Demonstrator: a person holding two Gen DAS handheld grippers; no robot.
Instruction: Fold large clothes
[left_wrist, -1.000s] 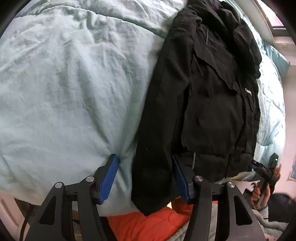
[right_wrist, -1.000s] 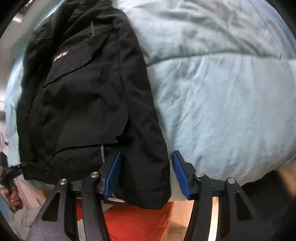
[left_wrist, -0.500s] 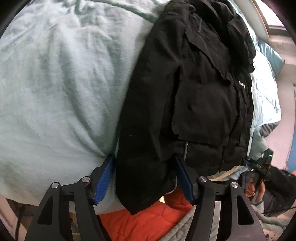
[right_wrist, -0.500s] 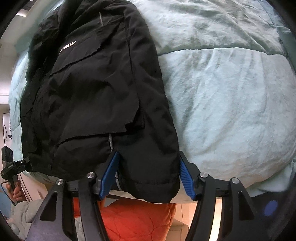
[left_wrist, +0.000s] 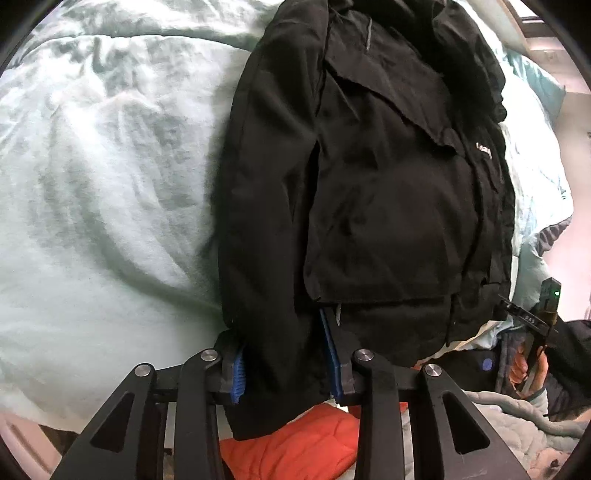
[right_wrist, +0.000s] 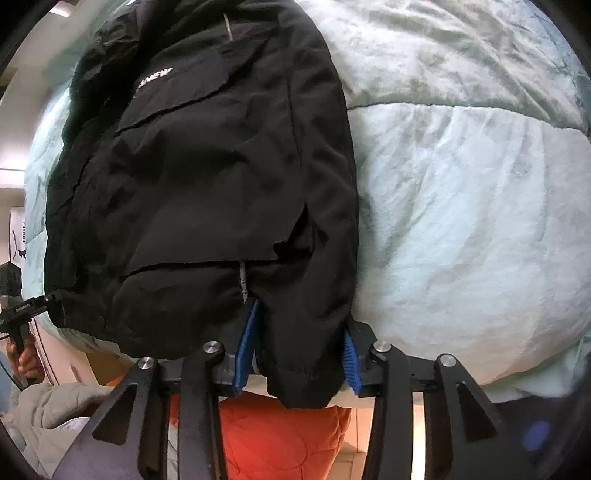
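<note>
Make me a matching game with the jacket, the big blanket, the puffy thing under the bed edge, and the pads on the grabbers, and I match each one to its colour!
Things:
1. jacket
2. big blanket
3. puffy quilted thing
4. pads on the fingers

Colours:
A. blue
B. orange
C. black
D. pale mint green

Right pairs: 1-C, 2-D, 3-B, 4-A.
</note>
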